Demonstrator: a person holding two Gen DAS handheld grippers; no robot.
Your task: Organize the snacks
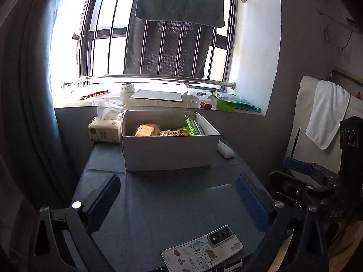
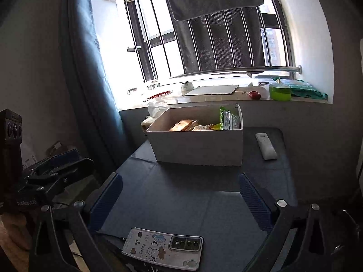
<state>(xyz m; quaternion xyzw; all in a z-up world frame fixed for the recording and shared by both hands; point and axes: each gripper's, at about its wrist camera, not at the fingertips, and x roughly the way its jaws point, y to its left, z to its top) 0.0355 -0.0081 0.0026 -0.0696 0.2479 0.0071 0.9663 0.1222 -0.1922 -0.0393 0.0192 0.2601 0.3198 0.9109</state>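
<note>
The left gripper (image 1: 178, 195) has its jaws spread wide, the blue pads standing well apart over the bare blue-grey bench (image 1: 172, 204), with nothing between them and nothing touched. The right gripper (image 2: 181, 195) is the same: jaws wide open, empty, above the bench (image 2: 181, 206).

The snacks (image 1: 168, 130) lie inside a white cardboard box (image 1: 169, 151) at the far end of the bench under the window sill: a tan packet at the left, a printed pack in the middle, and a green packet (image 1: 192, 124) leaning upright against the right wall. The right wrist view shows the same box (image 2: 197, 147) and snacks (image 2: 204, 124) from further right.

A phone (image 1: 203, 249) in a cartoon case lies face down at the near edge, just below each pair of jaws (image 2: 162, 250).

The left wrist view alone shows a tissue pack (image 1: 105, 131) touching the box's left side, and a white towel (image 1: 326, 113) hung at the right. It catches only an end of the white remote (image 1: 225, 150) beside the box; the right wrist view shows the remote (image 2: 266, 146) in full, lying flat to the box's right, apart from it. Each view also catches the other gripper at its side edge.
</note>
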